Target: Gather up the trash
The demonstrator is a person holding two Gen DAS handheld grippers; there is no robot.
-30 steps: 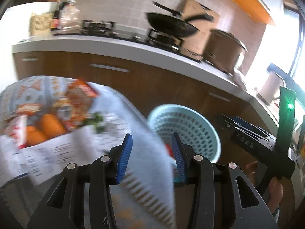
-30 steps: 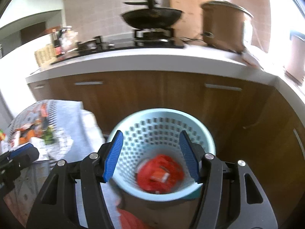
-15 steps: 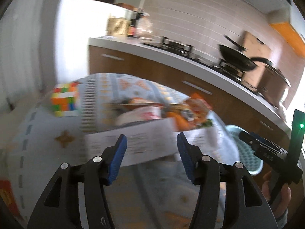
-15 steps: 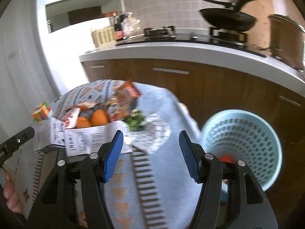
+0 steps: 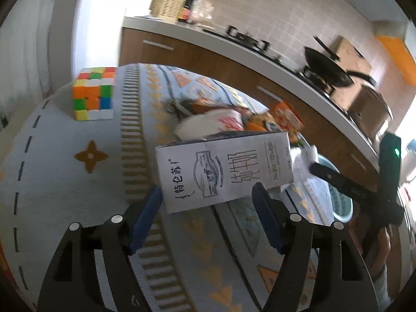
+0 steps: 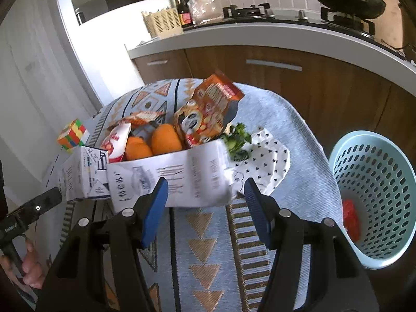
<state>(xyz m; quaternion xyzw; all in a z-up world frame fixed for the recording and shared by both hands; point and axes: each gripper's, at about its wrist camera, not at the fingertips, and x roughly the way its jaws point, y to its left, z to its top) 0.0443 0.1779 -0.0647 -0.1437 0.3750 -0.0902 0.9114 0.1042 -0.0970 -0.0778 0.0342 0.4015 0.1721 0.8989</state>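
A woven, triangle-patterned cloth [image 6: 260, 119] drapes the round table, and beside it stands a perforated pale-blue plastic basket [image 6: 374, 182] with red trash at the bottom. On the cloth lie two white printed milk cartons [image 5: 223, 169], a glossy orange snack wrapper [image 6: 208, 109], crumpled dotted paper [image 6: 265, 156] and a colourful puzzle cube [image 5: 93, 93]. The left gripper [image 5: 205, 208], jaws just widened, frames the carton without touching; the right gripper [image 6: 205, 202] hangs spread and empty.

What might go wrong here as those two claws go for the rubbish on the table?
The left gripper, its jaws just opened, and the right gripper both face the same white carton, so they might collide. Pulling it could roll the oranges off the table. The bin stands off the table's edge, so trash may drop short.
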